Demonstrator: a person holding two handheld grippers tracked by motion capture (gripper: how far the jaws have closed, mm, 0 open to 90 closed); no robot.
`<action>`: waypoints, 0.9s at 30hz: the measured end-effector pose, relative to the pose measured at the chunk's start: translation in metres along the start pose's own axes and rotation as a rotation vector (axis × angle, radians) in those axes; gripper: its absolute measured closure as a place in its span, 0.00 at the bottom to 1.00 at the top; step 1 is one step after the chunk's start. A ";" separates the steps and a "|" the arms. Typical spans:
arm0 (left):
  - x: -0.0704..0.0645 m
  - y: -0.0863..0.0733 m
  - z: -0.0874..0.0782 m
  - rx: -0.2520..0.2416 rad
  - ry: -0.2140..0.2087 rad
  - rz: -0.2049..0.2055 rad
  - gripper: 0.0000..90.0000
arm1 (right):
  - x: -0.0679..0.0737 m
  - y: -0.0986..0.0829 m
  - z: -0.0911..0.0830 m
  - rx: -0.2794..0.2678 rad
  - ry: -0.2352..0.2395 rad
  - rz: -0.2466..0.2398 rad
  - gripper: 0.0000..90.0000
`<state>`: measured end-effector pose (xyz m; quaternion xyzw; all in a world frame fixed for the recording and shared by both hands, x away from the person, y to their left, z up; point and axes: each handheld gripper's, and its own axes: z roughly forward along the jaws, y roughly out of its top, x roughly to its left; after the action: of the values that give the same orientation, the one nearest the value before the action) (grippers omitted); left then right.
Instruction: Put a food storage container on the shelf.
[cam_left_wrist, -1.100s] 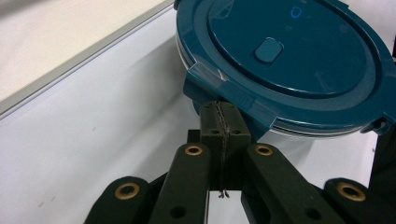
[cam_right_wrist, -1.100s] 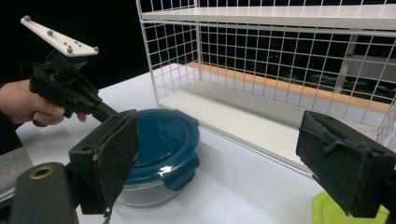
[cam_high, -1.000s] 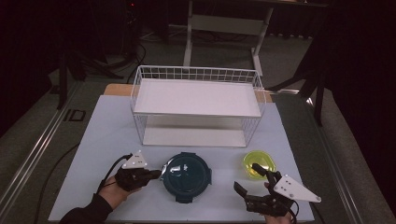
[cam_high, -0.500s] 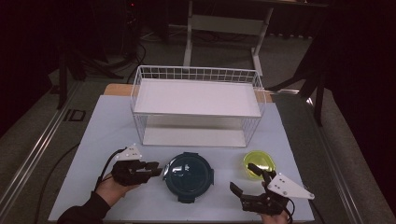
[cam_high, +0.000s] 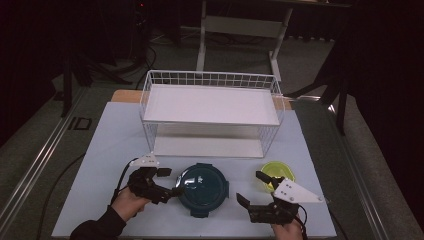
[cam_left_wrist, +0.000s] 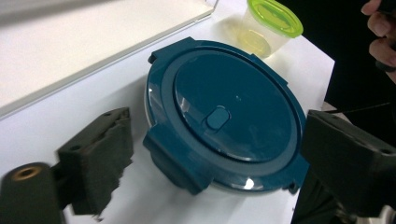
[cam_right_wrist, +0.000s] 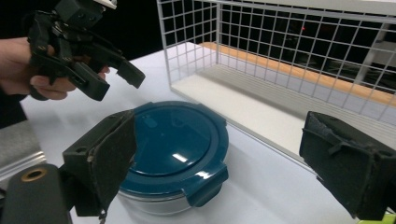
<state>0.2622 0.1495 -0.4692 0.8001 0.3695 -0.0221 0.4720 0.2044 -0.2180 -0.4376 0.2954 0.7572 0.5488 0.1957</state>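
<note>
**Two hand-held grippers flank a round teal container on a white table**

Seen from above, a round food container with a dark teal clip-on lid (cam_high: 203, 188) sits near the front edge of a white table (cam_high: 110, 145), closed, its latches down. Behind it stands a white wire shelf rack (cam_high: 211, 115) with two white shelves. To the container's right, near it but apart, is a small clear tub with a lime-green lid (cam_high: 278, 172).

The left gripper (cam_high: 168, 182) — held in the person's left hand (cam_high: 126, 202) — sits at the container's left rim. Its jaws are spread wide and hold nothing; in the left gripper view the container (cam_left_wrist: 224, 116) lies between the two black jaws, one to the left of the lid's edge, one at its right, neither clearly touching it. The green-lidded tub (cam_left_wrist: 264, 25) shows beyond.

The right gripper (cam_high: 252, 190) is to the right of the container, just in front of the tub, jaws likewise wide open and empty. In the right gripper view the container (cam_right_wrist: 175, 149) is ahead between the jaws, the wire rack (cam_right_wrist: 289, 60) behind it, and the left gripper (cam_right_wrist: 116, 79) above the container's far side.
</note>
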 end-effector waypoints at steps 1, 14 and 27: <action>0.001 0.000 0.003 0.004 -0.006 -0.014 0.09 | 0.001 0.000 0.001 0.006 -0.001 -0.007 0.17; 0.022 -0.006 0.024 0.065 -0.056 -0.238 0.20 | -0.004 -0.001 0.008 0.045 0.066 0.058 0.25; 0.042 -0.021 0.023 0.109 -0.121 -0.405 0.42 | -0.011 -0.004 0.016 0.139 0.126 0.165 0.34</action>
<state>0.2865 0.1616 -0.5136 0.7311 0.4921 -0.1843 0.4351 0.2217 -0.2142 -0.4471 0.3345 0.7772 0.5269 0.0810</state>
